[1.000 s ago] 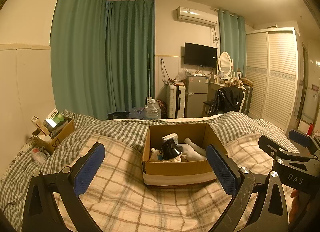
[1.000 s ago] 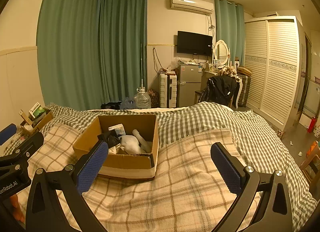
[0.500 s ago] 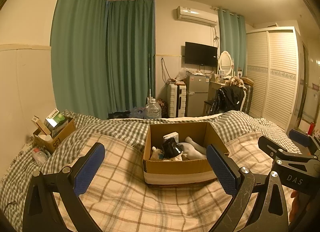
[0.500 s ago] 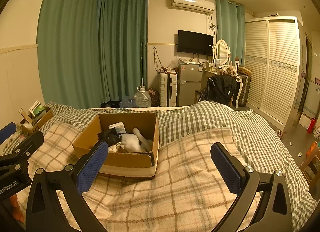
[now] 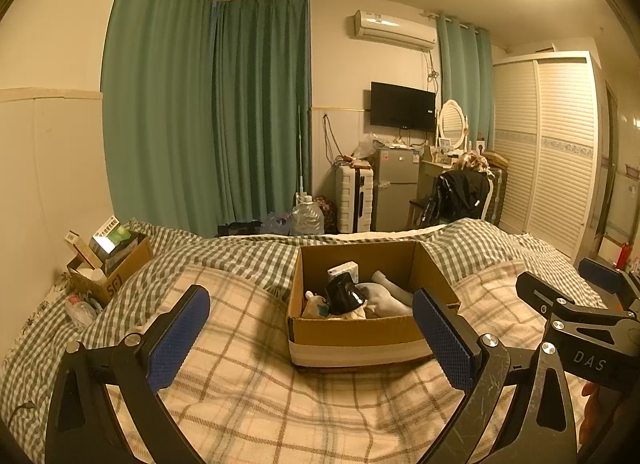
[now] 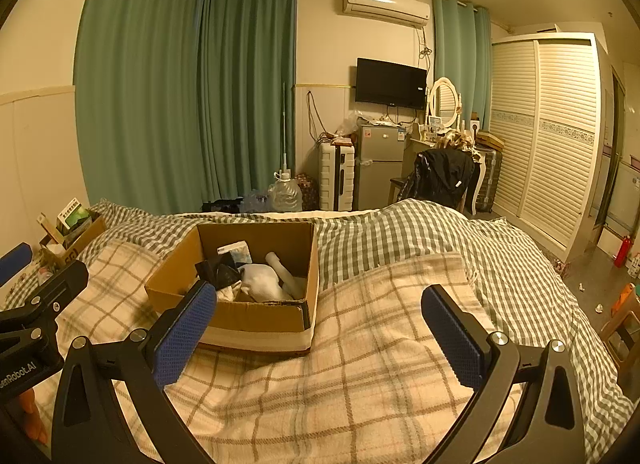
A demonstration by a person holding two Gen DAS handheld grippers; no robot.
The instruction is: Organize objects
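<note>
An open cardboard box [image 5: 360,338] sits on the plaid blanket of the bed; it also shows in the right wrist view [image 6: 256,318]. Inside lie a black object [image 5: 342,296], a white plush toy [image 6: 260,282], a small white box [image 5: 343,270] and a white bottle-like item [image 5: 392,292]. My left gripper [image 5: 312,338] is open and empty, held above the blanket just in front of the box. My right gripper [image 6: 320,336] is open and empty, to the right of the box. Each gripper shows at the edge of the other's view.
A second cardboard box [image 5: 108,268] with books and packets sits at the bed's left edge by the wall. Beyond the bed stand a water jug [image 5: 306,217], a suitcase, a small fridge [image 5: 396,187], a chair with a black jacket and a wardrobe.
</note>
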